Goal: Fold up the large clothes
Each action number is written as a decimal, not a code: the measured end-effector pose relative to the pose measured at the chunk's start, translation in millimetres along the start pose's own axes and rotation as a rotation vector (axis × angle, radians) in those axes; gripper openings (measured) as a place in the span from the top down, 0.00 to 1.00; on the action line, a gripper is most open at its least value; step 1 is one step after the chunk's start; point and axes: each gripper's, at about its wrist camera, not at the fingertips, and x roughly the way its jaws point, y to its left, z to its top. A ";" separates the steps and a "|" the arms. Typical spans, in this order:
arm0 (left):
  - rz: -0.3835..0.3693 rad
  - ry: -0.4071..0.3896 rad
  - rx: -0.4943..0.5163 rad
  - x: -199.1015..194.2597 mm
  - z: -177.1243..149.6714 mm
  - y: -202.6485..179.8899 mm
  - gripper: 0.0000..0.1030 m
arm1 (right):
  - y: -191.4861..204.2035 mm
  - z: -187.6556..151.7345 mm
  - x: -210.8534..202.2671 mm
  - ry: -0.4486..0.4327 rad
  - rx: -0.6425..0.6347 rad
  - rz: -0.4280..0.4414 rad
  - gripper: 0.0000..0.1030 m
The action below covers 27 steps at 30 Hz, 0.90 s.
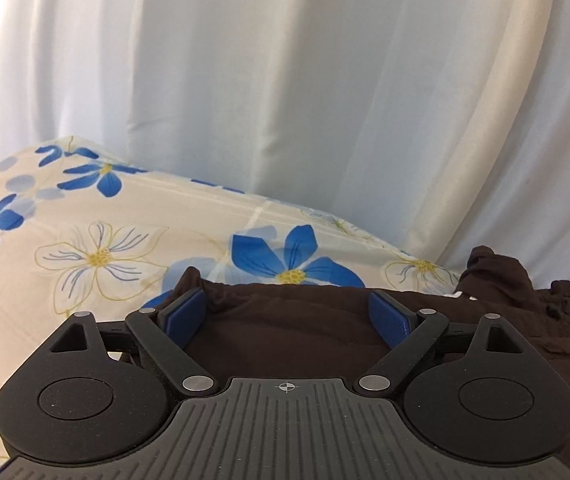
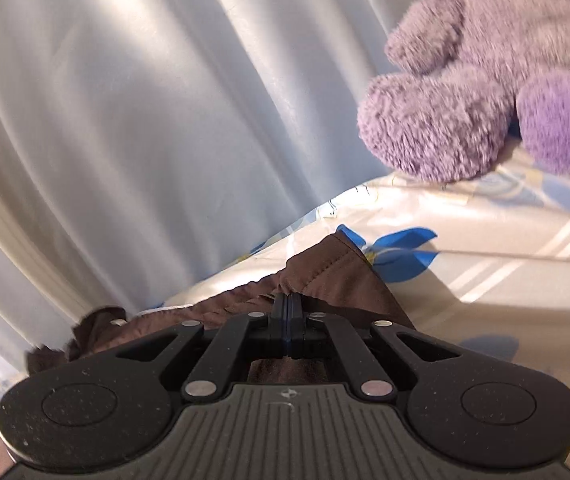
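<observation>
A dark brown garment (image 1: 285, 320) lies on a floral bedsheet (image 1: 85, 248). In the left wrist view my left gripper (image 1: 287, 312) is open, its blue pads (image 1: 185, 316) spread wide over the garment's edge, with cloth lying between them. In the right wrist view my right gripper (image 2: 289, 308) is shut on a hemmed corner of the same brown garment (image 2: 337, 276), which bunches up just ahead of the fingertips. More of the garment trails off to the left (image 2: 97, 332).
A white curtain (image 1: 285, 80) hangs right behind the bed in both views (image 2: 125, 120). A purple plush bear (image 2: 485, 80) sits on the sheet (image 2: 505, 260) at the right, beyond the right gripper.
</observation>
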 end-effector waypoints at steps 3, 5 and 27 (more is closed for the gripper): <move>-0.028 0.011 -0.020 -5.1 3.2 4.6 0.10 | -13.7 1.9 0.0 0.004 0.083 0.052 1.00; -0.036 0.017 0.002 -16.8 6.1 7.1 0.09 | -8.1 2.9 -0.7 0.004 0.058 0.036 1.00; -0.132 0.177 -0.298 -148.7 -51.2 92.9 0.02 | 83.5 -54.7 -119.2 0.023 -0.095 0.005 0.68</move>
